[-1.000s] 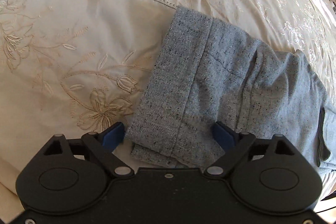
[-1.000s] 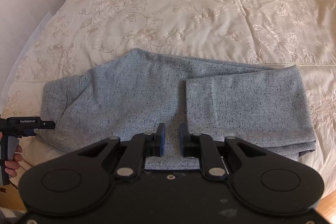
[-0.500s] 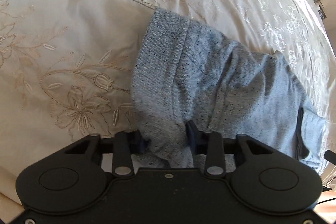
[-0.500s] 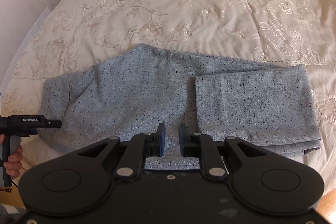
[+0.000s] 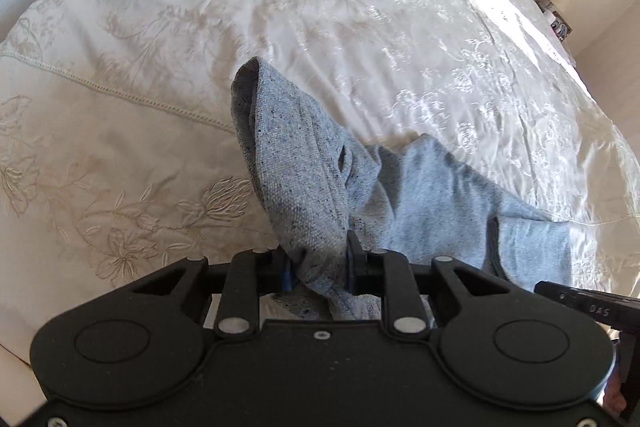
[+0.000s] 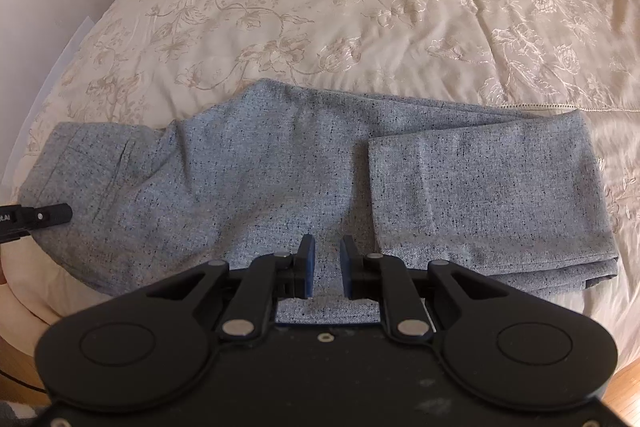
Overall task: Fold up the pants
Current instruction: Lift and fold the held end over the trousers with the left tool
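A: Where do the pants [image 6: 280, 179] lie relative to the two grippers?

B: The grey speckled pants are spread across the cream embroidered bedspread [image 6: 360, 7]. In the right wrist view they stretch from left to right, with one leg end folded back on top at the right. The right gripper [image 6: 327, 267] hovers over the near edge of the fabric, around the middle of the garment.

A: Is that gripper holding anything?

B: Its jaws stand partly apart, with only a narrow gap between the blue pads [image 6: 308, 263]. Cloth shows through the gap below them, but whether the pads pinch it cannot be told.

A: And the left one?

B: The left gripper [image 5: 318, 267] has a bunched end of the pants [image 5: 304, 187] between its jaws, which are closing on it. The pinched cloth rises off the bedspread [image 5: 160, 47] in a ridge, while the rest trails down to the right and lies flat.

A: Anything else near it?

B: At the right edge of the left wrist view, part of the other black tool shows, just beside the pants.
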The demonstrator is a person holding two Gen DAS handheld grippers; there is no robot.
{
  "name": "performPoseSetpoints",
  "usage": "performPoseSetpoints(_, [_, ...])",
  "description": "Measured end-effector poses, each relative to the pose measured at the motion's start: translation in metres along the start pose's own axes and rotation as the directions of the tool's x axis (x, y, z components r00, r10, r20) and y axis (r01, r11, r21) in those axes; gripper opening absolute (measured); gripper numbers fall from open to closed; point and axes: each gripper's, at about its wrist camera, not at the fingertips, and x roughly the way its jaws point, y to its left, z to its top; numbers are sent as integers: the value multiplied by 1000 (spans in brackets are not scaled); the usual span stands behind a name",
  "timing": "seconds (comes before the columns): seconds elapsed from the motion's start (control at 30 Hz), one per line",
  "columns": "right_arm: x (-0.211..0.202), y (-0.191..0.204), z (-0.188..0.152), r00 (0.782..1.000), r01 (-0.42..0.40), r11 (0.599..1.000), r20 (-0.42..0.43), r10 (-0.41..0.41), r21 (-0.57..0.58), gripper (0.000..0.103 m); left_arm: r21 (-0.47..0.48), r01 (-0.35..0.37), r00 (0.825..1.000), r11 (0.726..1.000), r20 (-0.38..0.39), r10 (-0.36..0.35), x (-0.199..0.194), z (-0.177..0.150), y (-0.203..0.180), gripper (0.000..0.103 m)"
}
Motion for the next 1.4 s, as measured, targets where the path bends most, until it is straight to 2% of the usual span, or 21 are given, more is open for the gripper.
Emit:
performPoseSetpoints(0.27, [1, -19, -2, 1000, -9, 1000, -3, 9, 27, 16, 92, 55, 997, 994, 57, -60, -20, 9, -60, 29])
performPoseSetpoints(0.43, [0, -43, -3, 999, -33, 999, 0, 33, 41, 16, 174, 58, 993, 983, 87, -74, -26, 8, -111, 28])
performPoseSetpoints(0.7, [-6, -112, 2, 996, -93, 994, 11, 92, 55, 16, 297, 77, 989, 952, 100, -111, -9, 0, -224, 26])
performPoseSetpoints(0.87, [-7, -166, 5, 993, -117, 991, 9, 116, 67, 17, 367, 128, 987, 921, 45, -156, 42, -20, -310, 26])
performPoseSetpoints(0.97, [-3, -198, 5, 993, -116, 991, -8, 116, 66, 17, 387, 157, 986, 909, -17, -164, 85, -37, -357, 26])
performPoseSetpoints(1.07, [7, -230, 3, 992, -117, 991, -45, 120, 59, 17, 422, 142, 990, 896, -78, -120, 131, -60, -393, 26])
performPoseSetpoints(1.13, [15, -243, 2, 991, -109, 993, -72, 112, 44, 17, 431, 167, 983, 887, -147, -113, 157, -73, -409, 17])
performPoseSetpoints(1.17, [19, -251, 1, 990, -105, 994, -88, 107, 33, 17, 421, 181, 976, 889, -187, -111, 166, -77, -414, 16])
performPoseSetpoints(1.27, [26, -265, -2, 989, -96, 995, -114, 96, 5, 16, 408, 177, 972, 896, -216, -94, 171, -86, -423, 17])
performPoseSetpoints(1.37, [24, -275, -4, 988, -107, 994, -117, 106, -6, 16, 413, 150, 981, 898, -172, -85, 154, -85, -421, 19])
performPoseSetpoints(1.4, [22, -279, -4, 988, -107, 994, -114, 105, -10, 16, 410, 136, 985, 902, -153, -79, 147, -83, -417, 22])
